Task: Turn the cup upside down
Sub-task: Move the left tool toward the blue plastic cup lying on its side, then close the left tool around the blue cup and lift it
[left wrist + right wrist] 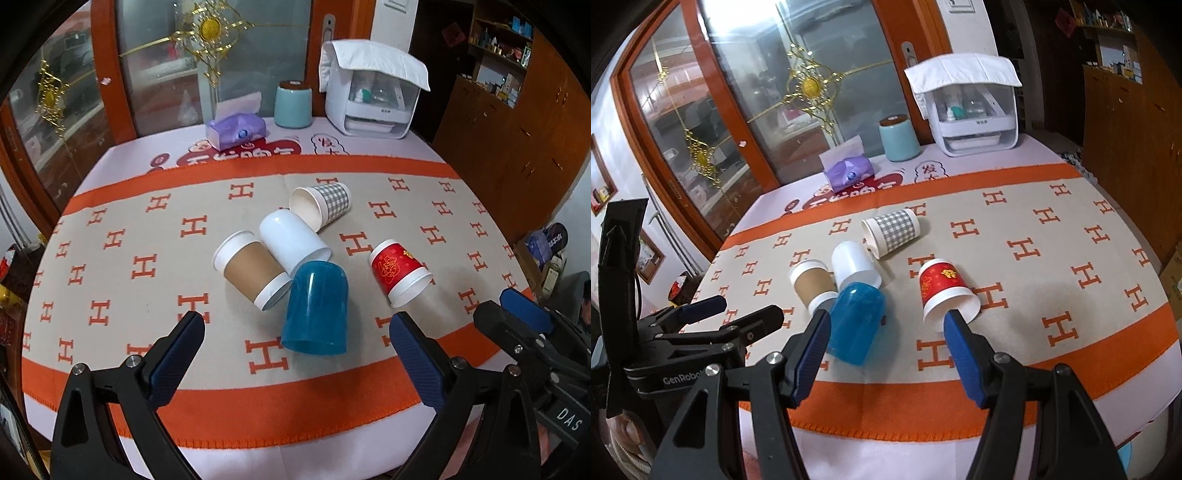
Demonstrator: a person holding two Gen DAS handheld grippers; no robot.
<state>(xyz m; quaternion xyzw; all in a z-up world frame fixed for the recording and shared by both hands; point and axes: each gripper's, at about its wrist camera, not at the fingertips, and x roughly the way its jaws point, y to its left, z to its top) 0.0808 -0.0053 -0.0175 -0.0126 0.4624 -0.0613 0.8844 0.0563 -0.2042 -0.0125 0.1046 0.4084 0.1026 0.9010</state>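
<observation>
- Hovering low over the near table edge: left gripper [295,339] and right gripper [884,325], jaws spread wide, holding nothing.
- Lying on sides mid-table on a woven orange-bordered cloth [122,236]: translucent blue cup [316,308], glossy white cup [291,240], brown-sleeved paper cup [253,271], checked cup [321,206], all clustered.
- Lying apart to the right: red cup [399,271], mouth toward camera.

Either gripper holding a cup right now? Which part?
Nothing held. Left gripper and right gripper are both open, short of the cups; the blue cup lies nearest.
</observation>
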